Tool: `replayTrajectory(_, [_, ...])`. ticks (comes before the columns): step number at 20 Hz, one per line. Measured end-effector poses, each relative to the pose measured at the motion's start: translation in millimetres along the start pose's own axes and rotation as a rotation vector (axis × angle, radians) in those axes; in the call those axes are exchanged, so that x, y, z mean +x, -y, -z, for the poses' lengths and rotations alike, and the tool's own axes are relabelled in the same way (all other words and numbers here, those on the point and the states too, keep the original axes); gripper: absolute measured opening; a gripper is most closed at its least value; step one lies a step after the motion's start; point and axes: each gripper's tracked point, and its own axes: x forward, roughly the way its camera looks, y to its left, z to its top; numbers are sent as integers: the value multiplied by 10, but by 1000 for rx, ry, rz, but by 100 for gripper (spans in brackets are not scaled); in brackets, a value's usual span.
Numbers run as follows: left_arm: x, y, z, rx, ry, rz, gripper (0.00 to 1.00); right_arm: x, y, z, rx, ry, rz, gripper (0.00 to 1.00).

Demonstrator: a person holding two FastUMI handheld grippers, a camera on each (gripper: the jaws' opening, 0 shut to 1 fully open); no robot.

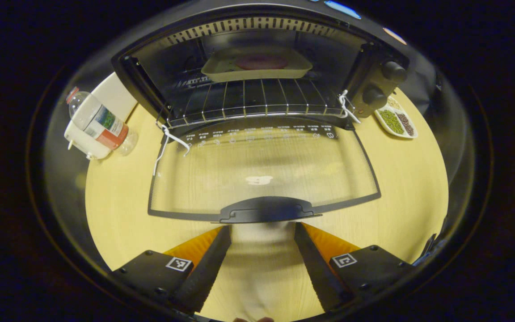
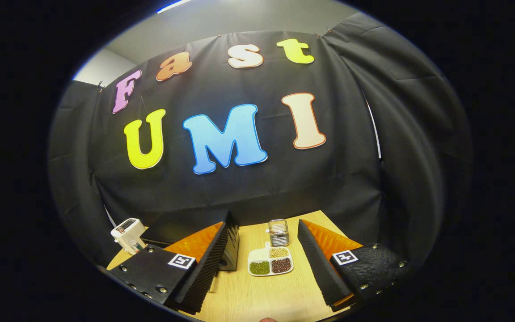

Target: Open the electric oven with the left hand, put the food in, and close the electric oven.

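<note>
The black electric oven (image 1: pixel 373 85) stands open in the left gripper view, its glass door (image 1: pixel 262 170) folded down flat toward me. A pale tray (image 1: pixel 257 69) holding dark reddish food (image 1: pixel 259 61) rests on the wire rack (image 1: pixel 257 100) inside. My left gripper (image 1: pixel 262 230) is open, its fingertips just short of the door handle (image 1: pixel 264 209), nothing between them. In the right gripper view my right gripper (image 2: pixel 264 226) is open and empty, raised above the table and facing the booth wall. A corner of the oven (image 2: pixel 231 252) shows beside its left finger.
A plastic bottle (image 1: pixel 99 123) lies against a small white appliance (image 1: pixel 85 141) left of the oven. A divided dish of beans (image 1: pixel 396 121) sits at the oven's right; in the right gripper view that dish (image 2: pixel 270 263) lies before a small glass jar (image 2: pixel 279 232). Wooden table (image 1: pixel 409 179).
</note>
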Motion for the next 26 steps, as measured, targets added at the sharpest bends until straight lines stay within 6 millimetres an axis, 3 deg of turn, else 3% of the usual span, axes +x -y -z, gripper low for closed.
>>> replayTrajectory(9, [68, 12, -23, -10, -28, 13, 98, 92, -82, 13, -12, -16, -18, 96])
replayTrajectory(19, [-305, 19, -89, -8, 71, 25, 98, 114, -239, 27, -15, -14, -49, 96])
replayTrajectory(26, [-467, 85, -285, -28, 158, 47, 98, 89, -210, 6, -12, -9, -49, 96])
